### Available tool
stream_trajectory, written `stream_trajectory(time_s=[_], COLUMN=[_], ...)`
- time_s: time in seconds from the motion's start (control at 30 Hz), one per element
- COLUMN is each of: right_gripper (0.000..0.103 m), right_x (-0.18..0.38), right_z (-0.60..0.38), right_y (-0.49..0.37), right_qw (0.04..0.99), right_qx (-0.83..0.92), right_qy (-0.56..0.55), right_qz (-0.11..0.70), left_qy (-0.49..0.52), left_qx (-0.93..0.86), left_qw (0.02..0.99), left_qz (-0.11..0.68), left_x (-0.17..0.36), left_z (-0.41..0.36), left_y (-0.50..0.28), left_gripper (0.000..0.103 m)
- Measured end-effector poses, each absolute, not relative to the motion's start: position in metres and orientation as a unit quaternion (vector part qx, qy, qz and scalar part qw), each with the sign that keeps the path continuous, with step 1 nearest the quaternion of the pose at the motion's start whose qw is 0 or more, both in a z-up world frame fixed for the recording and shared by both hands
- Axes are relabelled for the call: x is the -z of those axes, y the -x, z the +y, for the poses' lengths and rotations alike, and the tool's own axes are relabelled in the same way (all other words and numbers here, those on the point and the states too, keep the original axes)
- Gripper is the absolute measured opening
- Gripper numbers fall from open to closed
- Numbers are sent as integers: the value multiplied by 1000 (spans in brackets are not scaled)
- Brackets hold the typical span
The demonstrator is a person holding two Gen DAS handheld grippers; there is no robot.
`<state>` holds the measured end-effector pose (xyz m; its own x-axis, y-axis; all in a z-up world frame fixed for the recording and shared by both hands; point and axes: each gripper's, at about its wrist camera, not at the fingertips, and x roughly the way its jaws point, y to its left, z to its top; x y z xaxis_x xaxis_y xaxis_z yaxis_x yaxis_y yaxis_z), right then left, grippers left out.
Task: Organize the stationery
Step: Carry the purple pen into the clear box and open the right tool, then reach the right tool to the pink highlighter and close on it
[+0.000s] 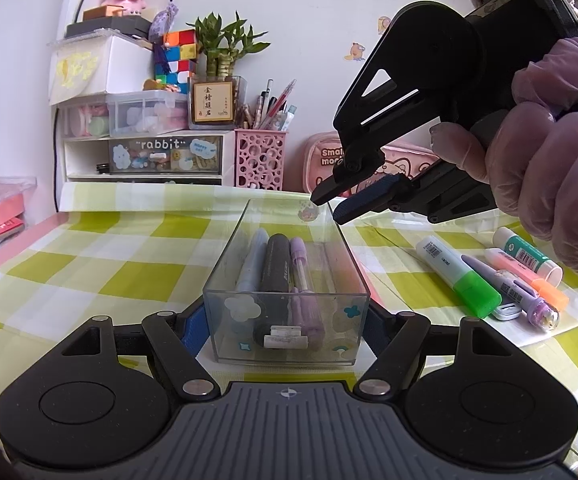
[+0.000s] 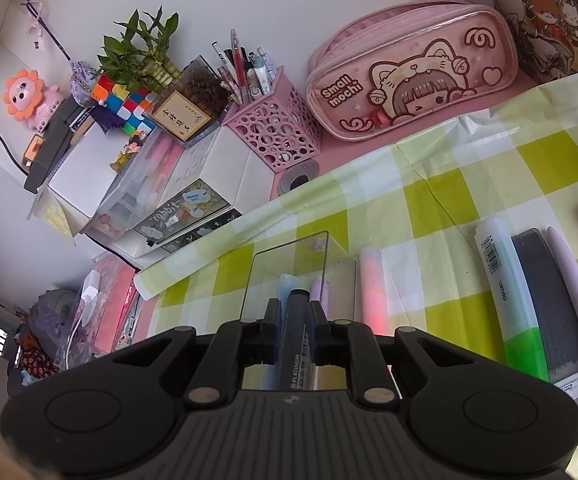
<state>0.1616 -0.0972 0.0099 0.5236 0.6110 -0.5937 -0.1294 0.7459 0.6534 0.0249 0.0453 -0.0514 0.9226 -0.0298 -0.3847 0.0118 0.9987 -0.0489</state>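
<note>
Clear rectangular box (image 1: 287, 292): upright on the checked cloth, long axis toward 12 o'clock. Contents — pale blue pen (image 1: 251, 264), black marker (image 1: 275, 268), lilac pen (image 1: 301, 276), side by side lengthwise. At 3 o'clock of the box, loose on the cloth — green-capped highlighter (image 1: 459, 272), lilac pen with charm end (image 1: 509, 288), orange highlighter (image 1: 527, 276), white glue stick (image 1: 527, 254).

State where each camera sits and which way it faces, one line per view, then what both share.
Left wrist: on the left gripper, low, facing the back wall along the clear box it clamps; right gripper and gloved hand show too.
Right wrist: on the right gripper above the box, tilted down; only its own fingers show.
Shared: box, green highlighter, pink pencil case.
</note>
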Motion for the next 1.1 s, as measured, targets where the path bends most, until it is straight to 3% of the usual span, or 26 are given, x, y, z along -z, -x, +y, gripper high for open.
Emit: stream_trajectory(time_s=[0.2, 0.33, 0.53, 0.9, 1.0, 1.1], right_gripper=[18, 30, 34, 33, 20, 20], right_x=[-10, -9, 0, 27, 28, 28], right_z=[-104, -111, -114, -95, -93, -95], right_y=[-162, -160, -153, -141, -137, -133], right_qw=[828, 834, 862, 892, 897, 898], right_qx=[-224, -213, -187, -208, -206, -205], right_qy=[-280, -280, -227, -109, -89, -83], right_qz=[431, 425, 413, 387, 380, 380], left_qy=[25, 29, 32, 33, 32, 27], left_qx=[10, 4, -7, -6, -5, -5], left_qw=[980, 981, 981, 981, 981, 982], left_qz=[195, 193, 191, 192, 191, 189], left_x=[51, 51, 51, 51, 51, 51], left_z=[46, 47, 47, 48, 48, 46], left_y=[-25, -24, -22, -22, -22, -21], left_gripper=[73, 73, 73, 73, 73, 73])
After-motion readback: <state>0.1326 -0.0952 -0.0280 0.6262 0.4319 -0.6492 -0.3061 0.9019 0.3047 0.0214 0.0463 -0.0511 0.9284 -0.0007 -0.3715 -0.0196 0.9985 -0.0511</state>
